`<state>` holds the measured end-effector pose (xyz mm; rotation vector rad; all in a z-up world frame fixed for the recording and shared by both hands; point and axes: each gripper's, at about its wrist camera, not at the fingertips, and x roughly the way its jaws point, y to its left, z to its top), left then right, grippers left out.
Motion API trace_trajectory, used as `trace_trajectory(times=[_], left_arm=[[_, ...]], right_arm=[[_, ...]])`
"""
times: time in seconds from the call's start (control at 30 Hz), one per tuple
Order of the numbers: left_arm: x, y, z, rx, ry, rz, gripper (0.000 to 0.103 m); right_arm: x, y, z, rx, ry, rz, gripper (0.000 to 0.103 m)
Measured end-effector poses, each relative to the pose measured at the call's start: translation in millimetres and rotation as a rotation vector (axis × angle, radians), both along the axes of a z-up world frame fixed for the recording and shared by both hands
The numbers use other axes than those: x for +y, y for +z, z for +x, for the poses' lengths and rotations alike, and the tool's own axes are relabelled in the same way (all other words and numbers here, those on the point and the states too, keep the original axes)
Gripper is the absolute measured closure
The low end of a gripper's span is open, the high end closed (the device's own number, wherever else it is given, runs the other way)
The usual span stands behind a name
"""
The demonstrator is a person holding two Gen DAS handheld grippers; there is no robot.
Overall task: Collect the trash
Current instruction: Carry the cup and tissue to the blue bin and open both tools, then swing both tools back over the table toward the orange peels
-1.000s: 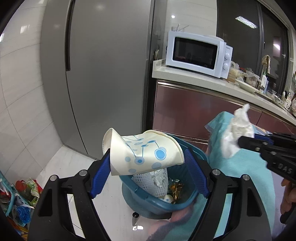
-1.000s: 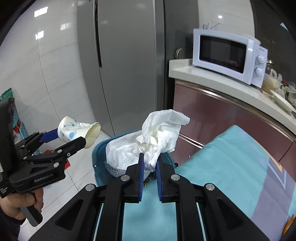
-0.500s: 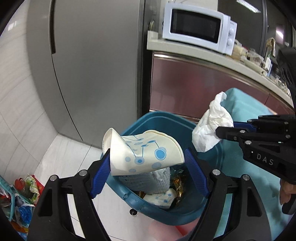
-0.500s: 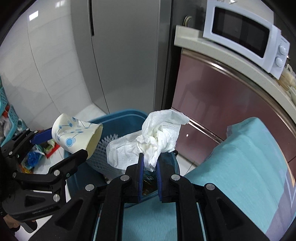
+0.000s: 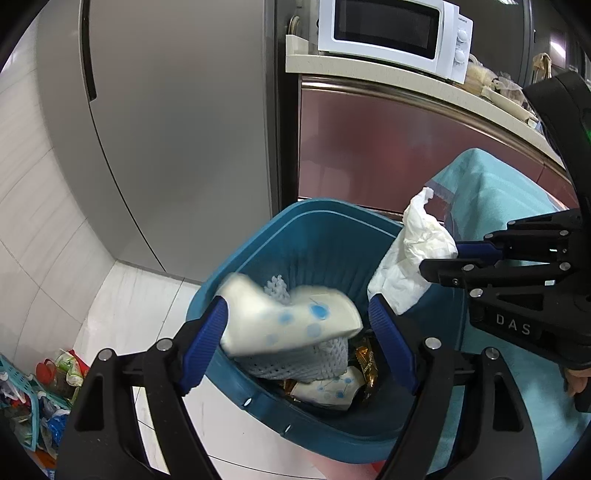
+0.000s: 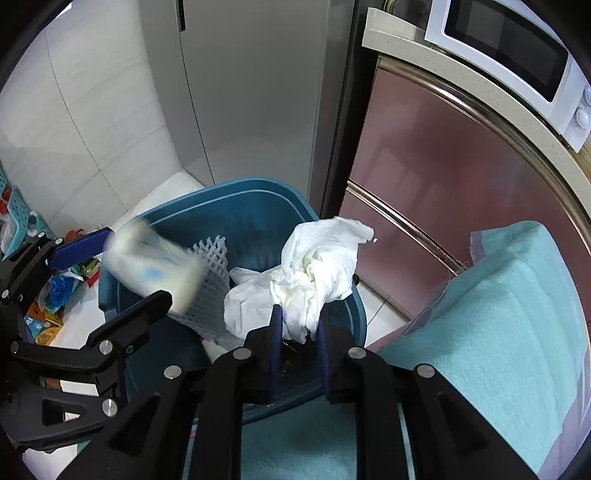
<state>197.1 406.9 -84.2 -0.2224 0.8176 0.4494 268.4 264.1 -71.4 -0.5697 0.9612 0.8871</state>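
Note:
A blue trash bin (image 5: 317,210) stands on the floor below both grippers, its rim (image 6: 251,184) wide open. My left gripper (image 5: 295,314) hangs over it with jaws opening. The white paper cup with blue dots (image 5: 288,325) is blurred and tilted between the pads, clear of the right one. My right gripper (image 6: 299,317) is over the bin's right edge, its jaws opening. A crumpled white tissue (image 6: 317,266) still sits between its pads. Inside the bin lie a white foam net (image 5: 306,362), another dotted cup (image 5: 328,391) and gold wrappers (image 5: 365,362).
A grey fridge (image 5: 166,129) rises behind the bin, beside a maroon cabinet (image 5: 388,147) with a white microwave (image 5: 388,33) on its counter. A teal cloth-covered surface (image 6: 498,332) lies to the right. Loose litter and a teal basket (image 5: 55,376) sit on the floor at left.
Both grippers came down and closer over the bin. The cup, gripped firmly before, has slipped loose and tips downward in a blur. The tissue stays in the right gripper, whose pads stand slightly wider.

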Motion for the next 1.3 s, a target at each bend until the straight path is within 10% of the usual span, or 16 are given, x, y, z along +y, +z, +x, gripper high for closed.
trace_trajectory(times=[0.37, 0.6, 1.3], left_arm=[[-1, 6, -8, 0.000, 0.015, 0.019, 0.015], [-5, 17, -20, -0.009, 0.028, 0.036, 0.012], [-67, 97, -86, -0.181, -0.001, 0.062, 0.006]], right_arm=[[-7, 4, 2, -0.009, -0.024, 0.025, 0.069], [-16, 15, 1, -0.015, -0.041, 0.082, 0.040], [-131, 89, -44, -0.127, -0.127, 0.327, 0.019]])
